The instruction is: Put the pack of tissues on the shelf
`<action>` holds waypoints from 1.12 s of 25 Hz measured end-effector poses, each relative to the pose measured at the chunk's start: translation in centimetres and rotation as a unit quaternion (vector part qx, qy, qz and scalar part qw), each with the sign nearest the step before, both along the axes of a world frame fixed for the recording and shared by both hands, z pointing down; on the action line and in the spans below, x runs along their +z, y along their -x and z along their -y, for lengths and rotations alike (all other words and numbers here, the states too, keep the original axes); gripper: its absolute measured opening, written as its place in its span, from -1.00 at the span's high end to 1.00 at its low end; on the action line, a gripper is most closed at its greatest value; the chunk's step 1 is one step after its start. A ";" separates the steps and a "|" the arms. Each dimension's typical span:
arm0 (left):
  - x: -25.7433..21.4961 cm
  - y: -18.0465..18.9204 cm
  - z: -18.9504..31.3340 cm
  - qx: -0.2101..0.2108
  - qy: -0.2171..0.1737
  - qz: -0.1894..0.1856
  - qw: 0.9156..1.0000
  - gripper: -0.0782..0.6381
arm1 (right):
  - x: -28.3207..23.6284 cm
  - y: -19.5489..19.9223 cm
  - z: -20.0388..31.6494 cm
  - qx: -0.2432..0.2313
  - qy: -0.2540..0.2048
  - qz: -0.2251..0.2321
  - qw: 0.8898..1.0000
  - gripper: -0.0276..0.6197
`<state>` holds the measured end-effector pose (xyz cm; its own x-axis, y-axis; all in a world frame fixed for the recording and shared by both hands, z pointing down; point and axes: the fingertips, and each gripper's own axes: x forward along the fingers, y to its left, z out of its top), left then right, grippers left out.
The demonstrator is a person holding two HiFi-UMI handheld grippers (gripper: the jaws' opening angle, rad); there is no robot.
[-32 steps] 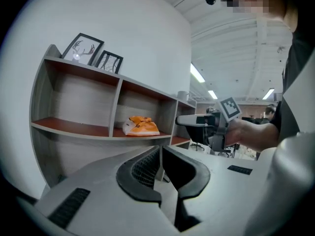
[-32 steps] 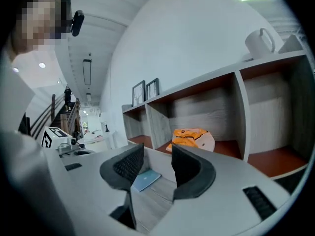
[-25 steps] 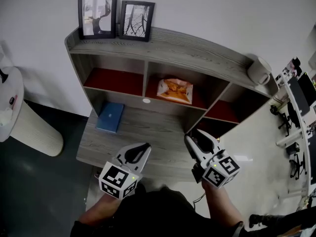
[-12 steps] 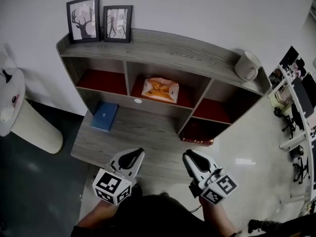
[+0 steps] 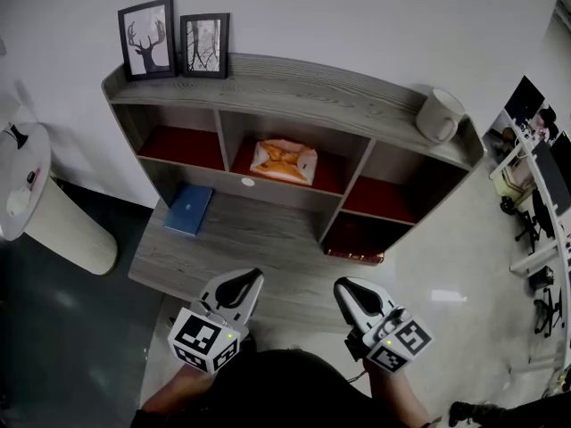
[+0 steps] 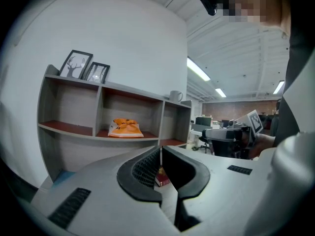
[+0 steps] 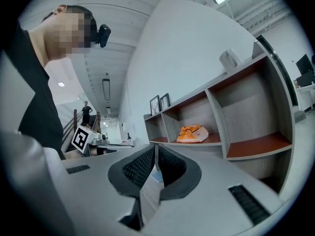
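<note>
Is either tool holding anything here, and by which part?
Nothing. The left tool is shut and empty; the right tool is closing its jaws on nothing.

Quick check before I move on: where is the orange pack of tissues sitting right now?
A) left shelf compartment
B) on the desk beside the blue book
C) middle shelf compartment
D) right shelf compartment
C: the head view shows the orange pack of tissues lying on the red floor of the middle compartment of the shelf, between the two dividers.
</note>
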<state>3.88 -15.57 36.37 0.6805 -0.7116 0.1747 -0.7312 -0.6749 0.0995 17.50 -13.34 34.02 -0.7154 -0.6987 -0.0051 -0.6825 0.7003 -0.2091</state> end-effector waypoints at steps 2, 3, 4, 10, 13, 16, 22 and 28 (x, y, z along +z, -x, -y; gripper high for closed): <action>-0.1 0.1 -0.1 -0.002 -0.003 0.001 1.000 0.72 | 0.1 0.0 -0.1 -0.002 0.001 0.004 1.000 0.82; -0.2 0.2 -0.1 -0.003 -0.004 0.002 1.000 0.72 | 0.2 0.0 -0.1 -0.002 0.001 0.005 1.000 0.83; -0.2 0.3 -0.1 -0.004 -0.005 0.003 1.000 0.72 | 0.2 0.0 -0.1 -0.003 0.001 0.006 1.000 0.83; -0.3 0.4 0.1 -0.002 -0.006 0.004 1.000 0.72 | 0.2 0.0 0.2 0.002 -0.002 0.003 1.000 0.86; -0.6 0.2 0.2 0.002 -0.008 0.003 1.000 0.72 | 0.3 -0.2 0.4 0.007 0.002 0.003 1.000 0.86; -0.7 0.2 0.3 0.004 -0.009 0.002 1.000 0.72 | 0.4 -0.3 0.5 0.009 0.004 0.002 1.000 0.86; -0.6 0.2 0.5 0.008 -0.008 0.001 1.000 0.72 | 0.5 -0.3 0.5 0.011 0.006 0.001 1.000 0.86; -0.6 0.2 0.4 0.010 -0.009 0.000 1.000 0.72 | 0.6 -0.1 0.4 0.011 0.006 -0.001 1.000 0.86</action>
<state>3.64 -15.96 35.79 0.6948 -0.7006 0.1627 -0.7174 -0.6912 0.0871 17.58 -13.73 34.57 -0.6992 -0.7149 0.0059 -0.6988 0.6818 -0.2162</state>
